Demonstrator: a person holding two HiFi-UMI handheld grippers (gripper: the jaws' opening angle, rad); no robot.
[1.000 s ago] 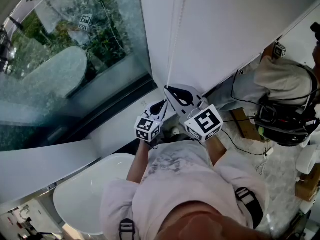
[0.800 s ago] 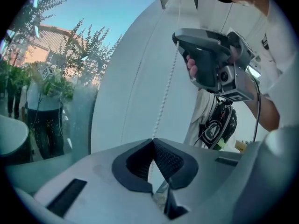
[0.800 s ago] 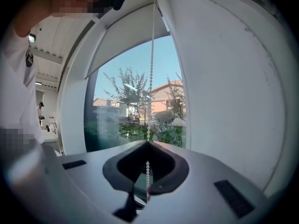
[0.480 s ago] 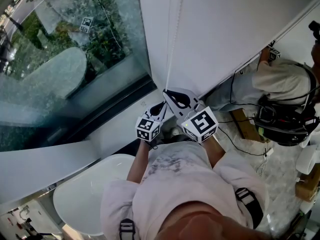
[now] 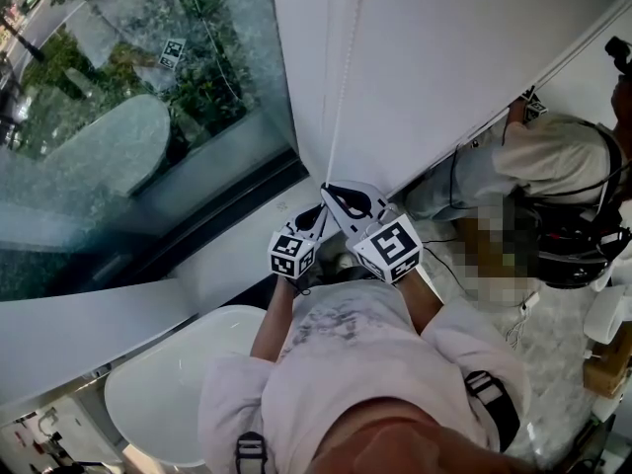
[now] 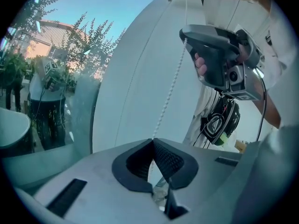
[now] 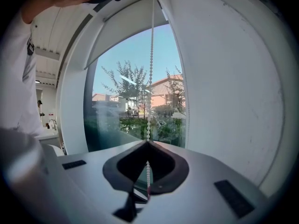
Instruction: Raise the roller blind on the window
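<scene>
White roller blind [image 7: 131,22] partly raised, high up; white bead chain [image 7: 150,78] hangs straight, taut

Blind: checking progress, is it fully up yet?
Not fully: the blind covers only the top, and the glass below is bare.

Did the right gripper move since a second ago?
Yes, slightly: the right gripper, shut on the bead chain, sits lower against the dark window frame, nearer the person.

Overhead plus close-ups (shared: bead chain [image 7: 151,69])
</scene>
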